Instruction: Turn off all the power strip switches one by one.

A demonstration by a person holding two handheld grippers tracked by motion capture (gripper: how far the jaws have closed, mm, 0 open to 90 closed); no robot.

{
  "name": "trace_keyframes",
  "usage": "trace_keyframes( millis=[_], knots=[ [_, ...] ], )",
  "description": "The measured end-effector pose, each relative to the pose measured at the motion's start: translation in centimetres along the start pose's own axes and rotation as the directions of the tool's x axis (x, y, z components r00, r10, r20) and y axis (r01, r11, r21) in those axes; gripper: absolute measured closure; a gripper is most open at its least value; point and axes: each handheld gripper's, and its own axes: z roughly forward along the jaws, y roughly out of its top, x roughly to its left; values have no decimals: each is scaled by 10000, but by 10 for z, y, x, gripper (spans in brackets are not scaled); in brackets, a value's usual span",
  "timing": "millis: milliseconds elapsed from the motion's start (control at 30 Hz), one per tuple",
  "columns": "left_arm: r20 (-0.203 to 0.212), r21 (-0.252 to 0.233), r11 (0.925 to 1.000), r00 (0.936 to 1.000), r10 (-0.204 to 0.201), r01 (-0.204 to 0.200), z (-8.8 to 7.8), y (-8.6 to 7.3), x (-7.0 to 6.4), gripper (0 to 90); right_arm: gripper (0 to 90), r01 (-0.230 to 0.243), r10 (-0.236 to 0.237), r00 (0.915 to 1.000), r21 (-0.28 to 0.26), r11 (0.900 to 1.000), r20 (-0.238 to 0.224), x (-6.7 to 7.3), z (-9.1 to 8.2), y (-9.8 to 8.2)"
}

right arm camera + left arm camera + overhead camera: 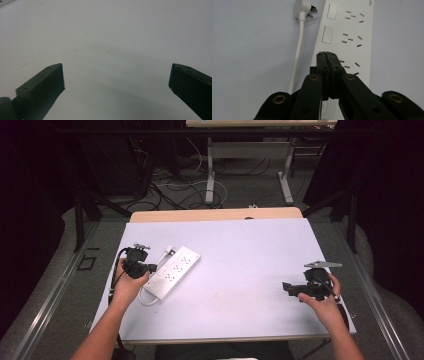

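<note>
Hovering with fingers pressed together and empty, the left gripper (327,53) sits just above the long white plastic power strip (173,271) lying on the pale table (250,265); its white plug (304,8) lies loose beside it, so plugging-in seems undone. The right gripper (290,288) waits well apart, fingers spread.

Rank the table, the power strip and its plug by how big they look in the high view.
1. Table: by far the largest.
2. Power strip: a long white bar beside the left gripper.
3. Plug: a small white piece at the strip's far end, clearly the smallest.
</note>
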Motion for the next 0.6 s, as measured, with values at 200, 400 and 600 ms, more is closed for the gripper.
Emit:
trace_keyframes(
  millis=[200,400,600],
  knots=[
    [96,62,9999,9999,91,-91,6,9,-3,900,0,6,-6,10000,-3,10000,3,-1,0,0],
    [120,158,9999,9999,59,-61,14,14,-4,900,0,-17,17,10000,2,10000,0,-2,0,-1],
    [109,310,9995,9999,-23,19,22,16,-5,900,0,-67,67,10000,21,10000,12,-2,1,-1]
  ],
)
